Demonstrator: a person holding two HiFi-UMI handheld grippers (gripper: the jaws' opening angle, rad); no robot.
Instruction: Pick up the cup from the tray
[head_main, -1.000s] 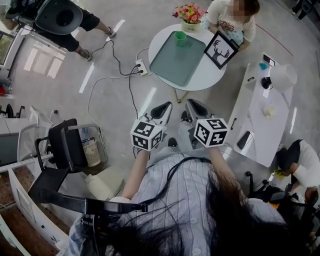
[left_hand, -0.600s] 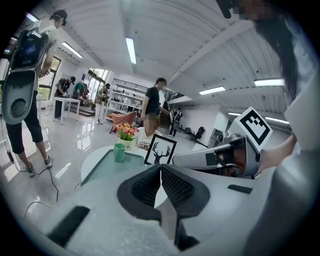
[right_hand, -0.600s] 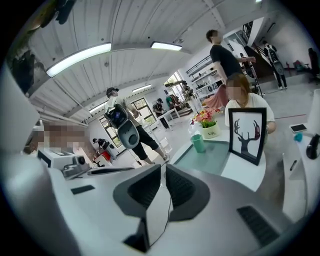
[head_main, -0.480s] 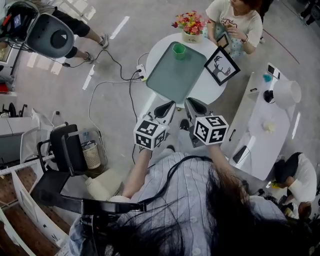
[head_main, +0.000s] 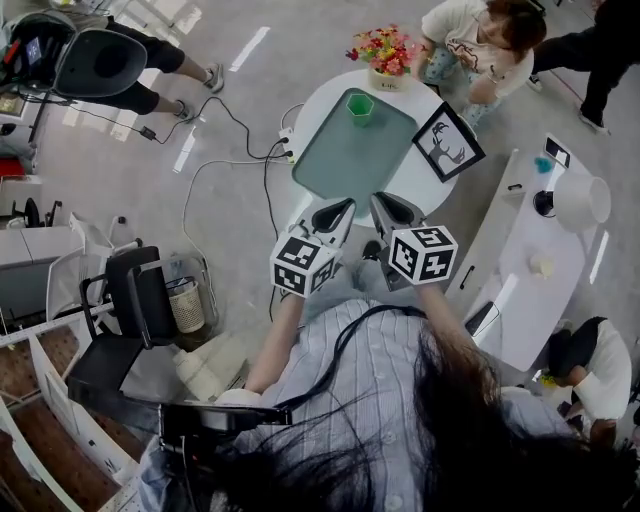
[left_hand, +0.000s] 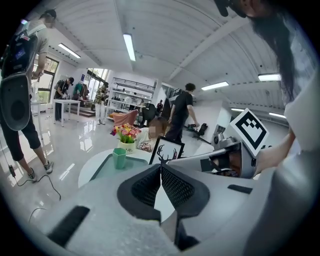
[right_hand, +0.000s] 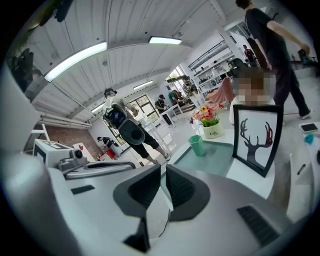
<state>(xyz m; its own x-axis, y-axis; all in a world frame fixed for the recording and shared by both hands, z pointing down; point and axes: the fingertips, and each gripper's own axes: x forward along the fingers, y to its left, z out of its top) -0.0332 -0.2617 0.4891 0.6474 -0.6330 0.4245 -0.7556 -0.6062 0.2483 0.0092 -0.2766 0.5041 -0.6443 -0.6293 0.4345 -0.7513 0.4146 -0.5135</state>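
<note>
Hovering just short of the round table's near edge, left gripper and right gripper both have jaws pressed together, nothing between them; green cup stands upright in the teal tray's far corner

You're looking at one green cup, one tray, one framed deer picture, one flower pot, one round table.

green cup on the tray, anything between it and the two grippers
Nothing visible does. Only bare tray lies between the green cup and the left gripper or right gripper; the deer picture stands aside, flowers behind.
</note>
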